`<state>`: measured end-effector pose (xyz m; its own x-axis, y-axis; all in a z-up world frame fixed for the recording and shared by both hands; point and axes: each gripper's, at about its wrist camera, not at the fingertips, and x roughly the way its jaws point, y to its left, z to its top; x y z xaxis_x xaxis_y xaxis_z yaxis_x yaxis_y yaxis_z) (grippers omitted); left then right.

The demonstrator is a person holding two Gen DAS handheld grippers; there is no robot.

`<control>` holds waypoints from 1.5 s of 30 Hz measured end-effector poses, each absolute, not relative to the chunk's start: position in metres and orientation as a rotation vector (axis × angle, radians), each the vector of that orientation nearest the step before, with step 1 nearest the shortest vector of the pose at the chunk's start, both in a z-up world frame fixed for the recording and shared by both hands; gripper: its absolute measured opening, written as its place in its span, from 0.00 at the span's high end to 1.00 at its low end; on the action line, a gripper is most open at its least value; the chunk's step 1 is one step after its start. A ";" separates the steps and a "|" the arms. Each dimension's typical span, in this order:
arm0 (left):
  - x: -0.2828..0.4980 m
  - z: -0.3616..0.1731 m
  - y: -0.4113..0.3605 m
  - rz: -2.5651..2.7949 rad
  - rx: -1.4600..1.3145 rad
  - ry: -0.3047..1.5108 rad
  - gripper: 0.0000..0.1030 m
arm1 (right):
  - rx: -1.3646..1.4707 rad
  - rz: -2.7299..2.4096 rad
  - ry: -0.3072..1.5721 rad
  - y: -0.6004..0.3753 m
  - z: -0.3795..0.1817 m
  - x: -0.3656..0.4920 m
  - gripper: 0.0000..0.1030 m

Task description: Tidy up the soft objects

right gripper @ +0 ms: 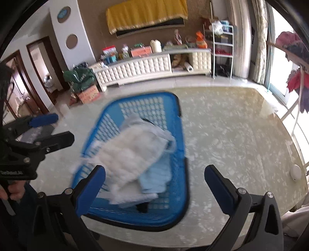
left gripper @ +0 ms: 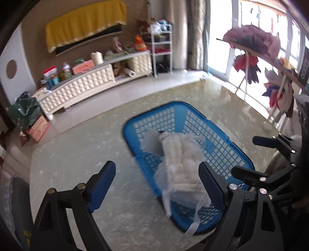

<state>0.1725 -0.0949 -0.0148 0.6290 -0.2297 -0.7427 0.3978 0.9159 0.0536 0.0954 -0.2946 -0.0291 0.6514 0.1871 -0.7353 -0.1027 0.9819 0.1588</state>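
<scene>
a blue plastic basket with lattice walls sits on a pale marbled table. inside it lies a white quilted cloth, draped up over the basket's left rim as the right wrist view has it, with thin white straps or ribbons trailing from it. under that cloth is a folded light blue cloth, and something dark shows near the basket's near end (too blurred to name, it may be another piece of fabric).

the left gripper hangs above the table with its blue-padded jaws spread wide and nothing between the pads; the white quilted cloth in the blue plastic basket shows below and beyond the right-hand finger. the right gripper is likewise wide open and empty, hovering over the basket's near end. each gripper appears at the edge of the other's view, and both cameras are tilted down at the basket.

behind the table a long white tufted cabinet stands against the wall, cluttered with boxes and bottles, with a yellow cloth hung above it. bright windows run along the right side.
</scene>
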 end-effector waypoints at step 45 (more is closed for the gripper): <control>0.031 0.048 0.039 -0.156 0.009 0.507 0.00 | -0.103 0.197 0.553 -0.168 0.047 0.019 0.00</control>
